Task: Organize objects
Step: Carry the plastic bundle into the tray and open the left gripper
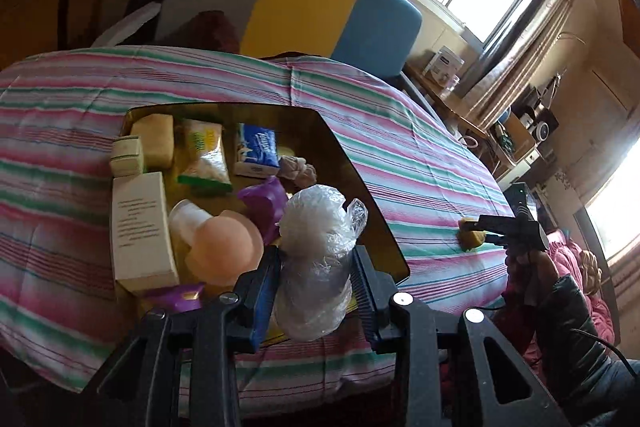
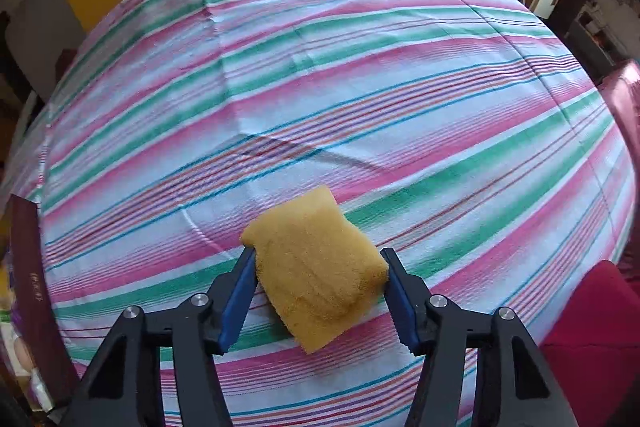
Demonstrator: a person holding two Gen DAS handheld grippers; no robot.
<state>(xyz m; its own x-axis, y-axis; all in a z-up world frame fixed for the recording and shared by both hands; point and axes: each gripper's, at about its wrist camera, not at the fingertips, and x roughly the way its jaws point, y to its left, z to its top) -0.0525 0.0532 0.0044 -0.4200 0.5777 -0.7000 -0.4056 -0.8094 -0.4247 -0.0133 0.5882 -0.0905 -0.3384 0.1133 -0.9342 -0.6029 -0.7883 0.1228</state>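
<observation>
The left gripper (image 1: 316, 291) is pinching a crumpled clear plastic bag (image 1: 316, 259) and holds it over the near corner of the dark tray (image 1: 360, 167), which sits on the striped cloth (image 1: 420, 155) covering the counter. The tray is already crowded: a white box (image 1: 140, 227), a smaller pale box (image 1: 127, 155), a yellow sponge (image 1: 154, 141), a green snack packet (image 1: 204, 159), a blue tissue pack (image 1: 258, 151), a purple pouch (image 1: 264, 205), a knotted bit of cloth (image 1: 296, 169) and a peach-coloured round thing (image 1: 226, 247) with a white neck, maybe a lamp or bottle; it is too blurred to say.

Well to the right of the tray, out on the bare cloth, a second yellow sponge (image 2: 320, 267) lies flat. The right gripper (image 2: 320, 267) points steeply down at it with a finger on each side. From its own camera the left pad touches the sponge's edge and the right pad meets the far corner, and the foam looks slightly drawn in, so I take it the gripper has closed onto the sponge, lightly, without lifting it yet.

So 2 steps seem to run at once: the bag is about to go into the tray, and the last loose sponge is being picked up. The bag needs a free gap, and the only one I can see is near the tray's right edge. The sponge needs a firmer squeeze, since foam gives, then a lift and a carry left to the tray.
</observation>
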